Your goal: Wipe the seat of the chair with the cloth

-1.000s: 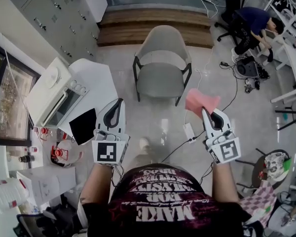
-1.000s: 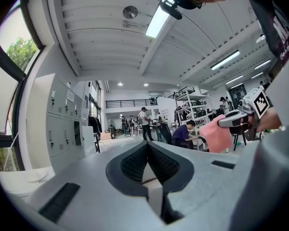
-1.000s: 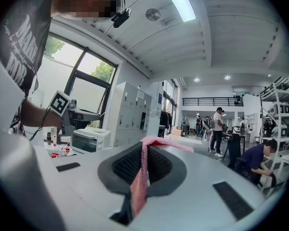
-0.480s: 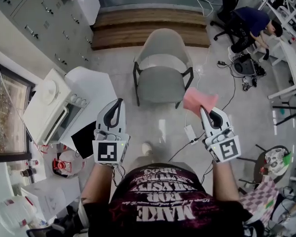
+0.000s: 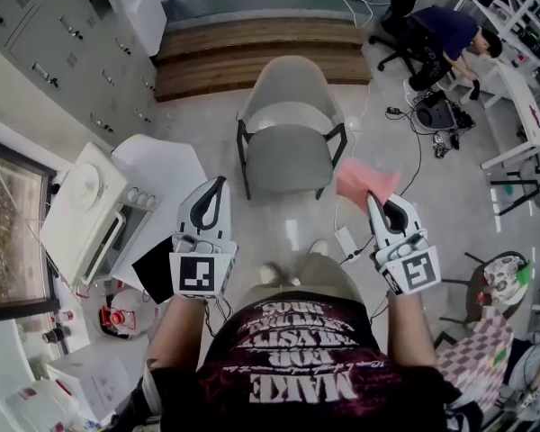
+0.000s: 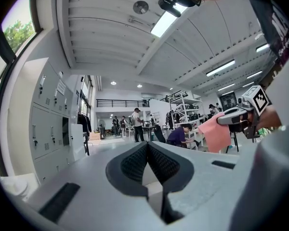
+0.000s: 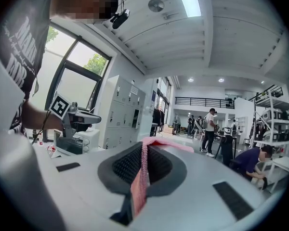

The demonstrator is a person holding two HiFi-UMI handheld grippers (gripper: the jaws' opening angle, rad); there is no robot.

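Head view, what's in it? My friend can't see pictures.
Seen from above, a person holds a pink cloth pinched in the white right gripper, with an empty grey padded chair ahead of them. The white left gripper is shut and holds nothing.

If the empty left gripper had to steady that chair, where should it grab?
Likely the slim black arm rail on the chair's side nearer the left gripper, coming from above: it looks thin enough for the jaws, while the seat and back look too broad.
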